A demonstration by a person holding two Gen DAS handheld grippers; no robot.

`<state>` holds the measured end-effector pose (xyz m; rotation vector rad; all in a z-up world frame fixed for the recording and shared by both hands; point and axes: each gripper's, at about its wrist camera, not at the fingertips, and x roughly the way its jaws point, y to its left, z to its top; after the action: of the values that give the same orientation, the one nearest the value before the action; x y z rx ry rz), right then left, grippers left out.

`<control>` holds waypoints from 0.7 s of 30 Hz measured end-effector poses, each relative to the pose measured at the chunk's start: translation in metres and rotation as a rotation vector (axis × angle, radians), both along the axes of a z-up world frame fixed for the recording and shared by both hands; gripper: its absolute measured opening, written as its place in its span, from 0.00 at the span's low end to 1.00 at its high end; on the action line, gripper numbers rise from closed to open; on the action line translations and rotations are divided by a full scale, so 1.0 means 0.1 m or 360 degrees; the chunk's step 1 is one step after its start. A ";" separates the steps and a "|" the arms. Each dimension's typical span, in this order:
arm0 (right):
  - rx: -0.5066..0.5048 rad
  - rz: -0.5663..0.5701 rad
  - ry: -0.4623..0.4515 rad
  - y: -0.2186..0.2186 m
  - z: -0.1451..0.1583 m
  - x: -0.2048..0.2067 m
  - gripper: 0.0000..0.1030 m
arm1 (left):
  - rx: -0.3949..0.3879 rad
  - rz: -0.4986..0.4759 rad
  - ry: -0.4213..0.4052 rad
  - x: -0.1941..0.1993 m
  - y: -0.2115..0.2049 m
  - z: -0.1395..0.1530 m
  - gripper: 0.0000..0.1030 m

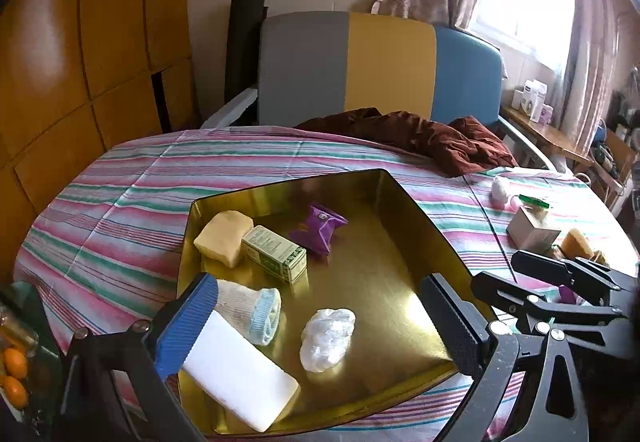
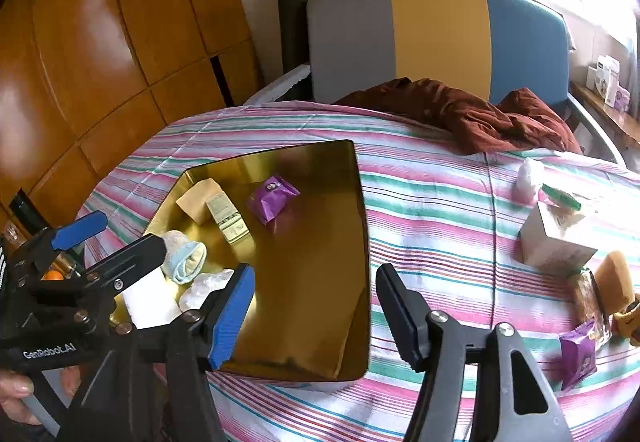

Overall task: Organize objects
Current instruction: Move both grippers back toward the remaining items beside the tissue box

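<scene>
A gold tray (image 1: 384,282) (image 2: 320,322) sits on the striped table. In it lie a yellow sponge (image 1: 224,238), a green box (image 1: 276,254), a purple packet (image 1: 318,228), a rolled sock (image 1: 256,308), a white crumpled wad (image 1: 328,338) and a white bar (image 1: 240,370). My left gripper (image 1: 316,326) is open over the tray, its blue finger touching the white bar. My right gripper (image 2: 316,310) is open above the tray's near right edge. On the right lie a white box (image 2: 556,242), a purple packet (image 2: 576,356), a brown sponge (image 2: 614,278) and a white wad (image 2: 528,174).
A dark red cloth (image 2: 480,114) lies at the table's far edge before a grey, yellow and blue chair (image 2: 436,38). Wooden cabinets (image 2: 100,54) stand on the left. Oranges (image 1: 16,374) sit at the left edge. A green-lidded item (image 2: 560,196) rests behind the white box.
</scene>
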<state>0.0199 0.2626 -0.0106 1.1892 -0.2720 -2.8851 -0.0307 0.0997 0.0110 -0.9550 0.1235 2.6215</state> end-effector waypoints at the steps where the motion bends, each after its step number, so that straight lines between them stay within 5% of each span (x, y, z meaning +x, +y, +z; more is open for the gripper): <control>1: -0.0005 -0.0009 -0.0005 0.03 -0.01 0.01 0.62 | 0.0000 -0.0013 -0.0005 0.00 0.01 0.00 0.99; 21: -0.0247 -0.0507 -0.0196 1.44 -0.23 0.31 0.62 | -0.0055 -0.0288 -0.0058 0.01 0.56 -0.06 0.99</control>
<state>0.0505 0.4062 -0.0338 1.4116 -0.7374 -2.9776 -0.0297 0.1558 0.0049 -0.9554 0.2359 2.4427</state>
